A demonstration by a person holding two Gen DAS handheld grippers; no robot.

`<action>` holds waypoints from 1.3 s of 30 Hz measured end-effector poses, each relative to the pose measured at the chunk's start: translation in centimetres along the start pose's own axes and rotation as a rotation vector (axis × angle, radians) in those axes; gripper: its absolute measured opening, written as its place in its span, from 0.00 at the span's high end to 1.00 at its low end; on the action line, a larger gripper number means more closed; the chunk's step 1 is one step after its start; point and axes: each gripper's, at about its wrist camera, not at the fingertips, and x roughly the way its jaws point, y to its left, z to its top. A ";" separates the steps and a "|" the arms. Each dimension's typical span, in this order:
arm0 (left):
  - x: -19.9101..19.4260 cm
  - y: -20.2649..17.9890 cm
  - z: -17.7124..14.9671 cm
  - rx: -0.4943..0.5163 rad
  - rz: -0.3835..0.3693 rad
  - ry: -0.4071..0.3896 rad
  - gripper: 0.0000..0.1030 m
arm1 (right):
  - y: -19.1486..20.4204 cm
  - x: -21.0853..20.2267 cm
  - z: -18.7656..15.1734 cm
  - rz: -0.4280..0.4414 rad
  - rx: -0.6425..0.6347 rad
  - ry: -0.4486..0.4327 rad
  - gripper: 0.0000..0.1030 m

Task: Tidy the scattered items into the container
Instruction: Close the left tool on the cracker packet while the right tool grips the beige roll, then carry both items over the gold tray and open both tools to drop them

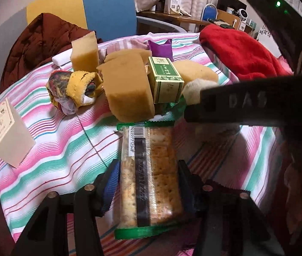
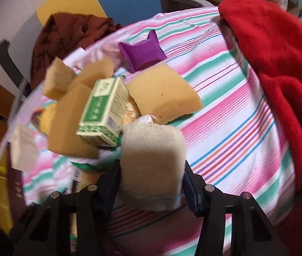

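left gripper (image 1: pixel 148 183): jaws pinching cracker packet (image 1: pixel 148 170), barcode facing up, digits blurring
right gripper (image 2: pixel 151 181): jaws squeezing beige cloth bundle (image 2: pixel 151 162), "DAS" showing on its body
green box (image 1: pixel 164 79): sitting among sponges (image 1: pixel 127 89), print unreadable

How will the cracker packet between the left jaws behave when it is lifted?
The cracker packet will likely stay flat, since the stacked crackers look rigid. The glossy wrapper may slip. Hard squeezing could crack the crackers, so it seems fragile.

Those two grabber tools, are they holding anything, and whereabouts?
Yes. The left gripper clamps the cracker packet across its long sides near the close end; the right gripper squeezes the beige cloth bundle by its sides.
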 end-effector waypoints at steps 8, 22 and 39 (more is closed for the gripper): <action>-1.3 2.0 -1.1 -0.102 -0.053 -0.022 0.54 | -0.2 -1.2 0.1 0.071 0.022 -0.055 0.48; -6.6 6.7 -3.2 -0.237 -0.013 -0.132 0.54 | 0.8 -4.1 0.1 0.085 -0.014 -0.216 0.48; -14.0 15.7 -6.6 -0.403 0.077 -0.239 0.54 | 11.4 -5.3 -3.6 0.257 -0.274 -0.167 0.48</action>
